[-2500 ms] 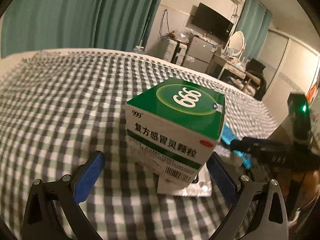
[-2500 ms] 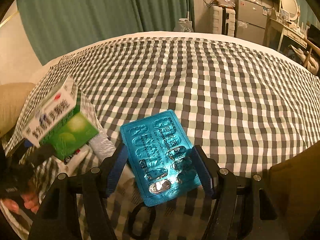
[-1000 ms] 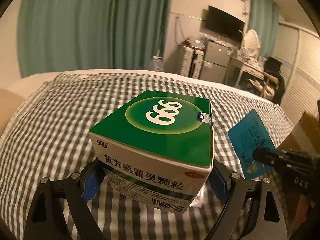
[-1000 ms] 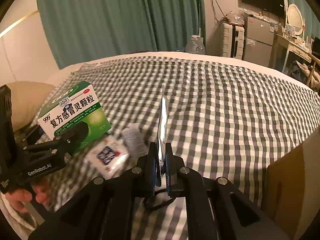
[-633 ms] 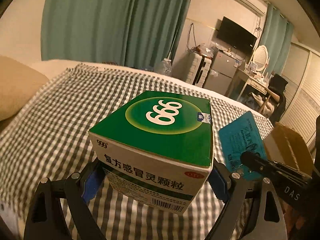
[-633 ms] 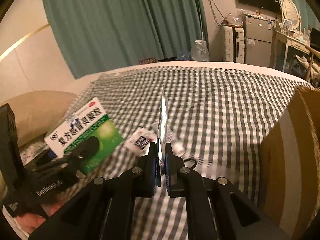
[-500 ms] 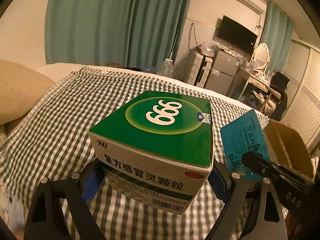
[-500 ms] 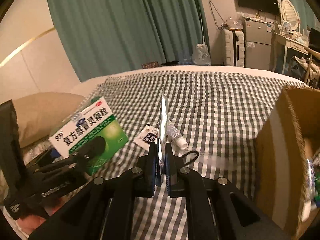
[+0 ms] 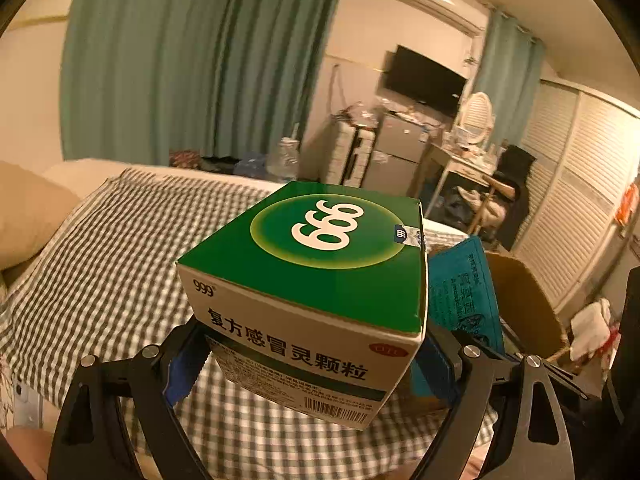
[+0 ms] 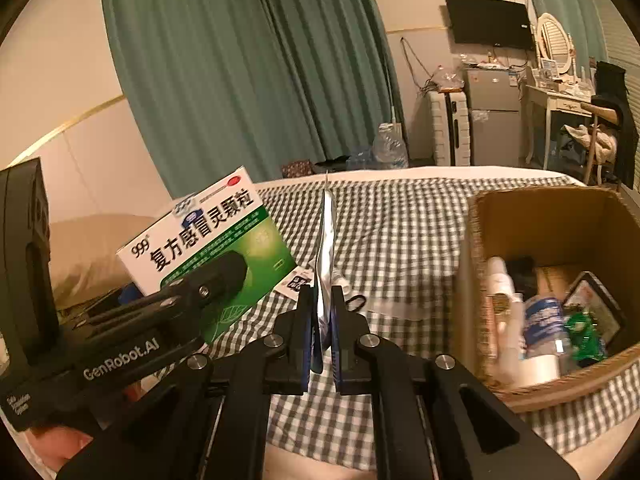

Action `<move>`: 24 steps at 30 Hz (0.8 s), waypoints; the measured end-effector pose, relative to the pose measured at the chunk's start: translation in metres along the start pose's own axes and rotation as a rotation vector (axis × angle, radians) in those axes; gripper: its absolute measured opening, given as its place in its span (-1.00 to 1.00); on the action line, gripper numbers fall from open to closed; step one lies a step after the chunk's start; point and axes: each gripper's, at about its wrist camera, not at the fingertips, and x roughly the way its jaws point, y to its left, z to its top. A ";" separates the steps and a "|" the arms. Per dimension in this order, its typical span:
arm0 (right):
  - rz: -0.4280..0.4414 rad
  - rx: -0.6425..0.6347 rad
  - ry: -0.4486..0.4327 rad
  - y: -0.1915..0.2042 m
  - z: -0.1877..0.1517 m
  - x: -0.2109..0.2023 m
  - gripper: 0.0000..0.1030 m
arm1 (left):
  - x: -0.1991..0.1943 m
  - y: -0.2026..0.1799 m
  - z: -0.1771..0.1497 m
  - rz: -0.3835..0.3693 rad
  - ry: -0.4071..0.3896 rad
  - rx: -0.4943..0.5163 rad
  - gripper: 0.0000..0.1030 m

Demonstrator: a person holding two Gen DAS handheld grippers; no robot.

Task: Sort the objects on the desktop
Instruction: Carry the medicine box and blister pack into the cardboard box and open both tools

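The green medicine box (image 9: 320, 280) is gripped between the widely spread fingers of the left gripper (image 9: 308, 354), held tilted downward above the checked bed (image 9: 112, 248). The blister pack (image 10: 325, 240) is pinched edge-on in the closed right gripper (image 10: 322, 336). Only in the right wrist view are the contents of the cardboard box (image 10: 560, 216) seen.

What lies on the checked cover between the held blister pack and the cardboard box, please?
In the right wrist view, between the blister pack and the cardboard box lies only bare checked cover; a blurred pale tube and black loop sit lower.
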 end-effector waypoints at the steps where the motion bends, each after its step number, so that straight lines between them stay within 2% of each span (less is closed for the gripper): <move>1: -0.009 -0.002 -0.004 -0.004 0.001 -0.005 -0.86 | -0.001 -0.006 0.002 -0.009 0.001 0.005 0.78; 8: -0.093 -0.010 -0.051 -0.041 0.014 -0.048 -0.86 | 0.003 -0.060 0.015 -0.070 -0.003 0.050 0.78; 13: -0.154 -0.004 -0.053 -0.085 0.028 -0.064 -0.86 | 0.016 -0.111 0.024 -0.118 0.003 0.099 0.78; 17: -0.224 0.037 -0.060 -0.129 0.035 -0.067 -0.86 | 0.038 -0.144 0.026 -0.166 0.035 0.116 0.78; 24: -0.272 0.115 -0.031 -0.194 0.037 -0.056 -0.86 | 0.085 -0.185 0.013 -0.202 0.109 0.146 0.77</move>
